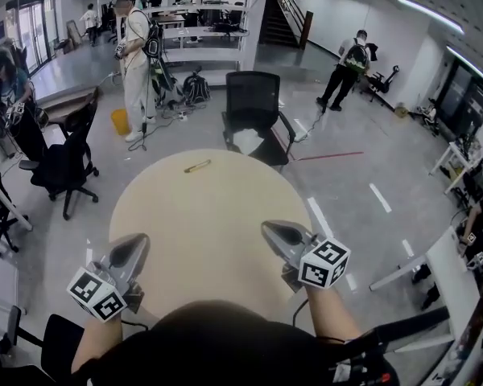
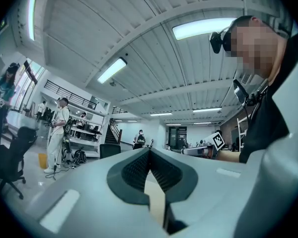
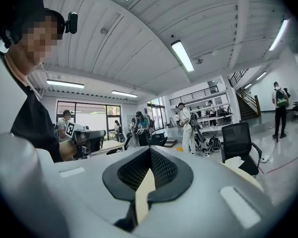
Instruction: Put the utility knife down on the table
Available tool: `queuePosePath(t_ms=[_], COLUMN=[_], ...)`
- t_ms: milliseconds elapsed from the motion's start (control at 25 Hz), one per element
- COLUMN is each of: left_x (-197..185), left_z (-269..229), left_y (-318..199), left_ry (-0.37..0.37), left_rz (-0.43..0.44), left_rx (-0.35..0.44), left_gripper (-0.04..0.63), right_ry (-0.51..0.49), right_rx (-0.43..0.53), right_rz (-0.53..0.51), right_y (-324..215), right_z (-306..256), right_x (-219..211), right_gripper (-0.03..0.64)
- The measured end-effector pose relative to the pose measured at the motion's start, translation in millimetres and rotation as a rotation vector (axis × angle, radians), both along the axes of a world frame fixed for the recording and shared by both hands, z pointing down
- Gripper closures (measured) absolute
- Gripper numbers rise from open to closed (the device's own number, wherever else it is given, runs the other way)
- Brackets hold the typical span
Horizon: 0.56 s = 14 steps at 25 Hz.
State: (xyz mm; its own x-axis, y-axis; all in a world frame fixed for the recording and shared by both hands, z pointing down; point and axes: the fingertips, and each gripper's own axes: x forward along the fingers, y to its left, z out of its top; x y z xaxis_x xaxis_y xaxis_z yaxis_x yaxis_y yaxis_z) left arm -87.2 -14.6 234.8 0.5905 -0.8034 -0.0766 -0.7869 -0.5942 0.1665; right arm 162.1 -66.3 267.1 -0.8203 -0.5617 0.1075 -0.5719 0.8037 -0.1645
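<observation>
The utility knife [image 1: 197,166] lies flat on the round table [image 1: 225,296], close to its far edge and a little left of the middle, slanted, with bare tabletop all round it. Beyond that edge stands a black office chair [image 1: 253,103]. So the knife looks already set down, and nothing is gripping it.

Both tools hang over the near edge, well apart from the knife and from each other. The left tongs [image 1: 137,246] are clenched with nothing in them: in the left gripper view the ribbed pads meet at the tip and only pale tabletop shows through the slot below them. The right tongs [image 1: 272,230] are the same, tips pressed together and empty.

As for handling, the knife reads as a slim, stiff bar, pale tan and not far off the table's own colour, so it is easy to lose against the surface. I would judge it light, with a smooth casing that could slide or spin if nudged from one side. It sits very low, so a pinch would have to come down across its narrow width, about the middle of its length, where it balances. Which end carries the blade, and whether the blade is out, is too small to tell; either tip is best left alone
</observation>
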Motion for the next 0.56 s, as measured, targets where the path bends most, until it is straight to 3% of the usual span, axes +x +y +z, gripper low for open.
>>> queuePosePath(t_ms=[560], left_x=[-8], left_z=[15], left_y=[-14], left_ry=[0.034], left_rz=[0.051], left_rx=[-0.022], left_gripper=[0.597], right_ry=[0.011], right_rx=[0.003], right_rz=[0.015], right_y=[-3], right_z=[0], right_x=[-8], right_gripper=[0.604])
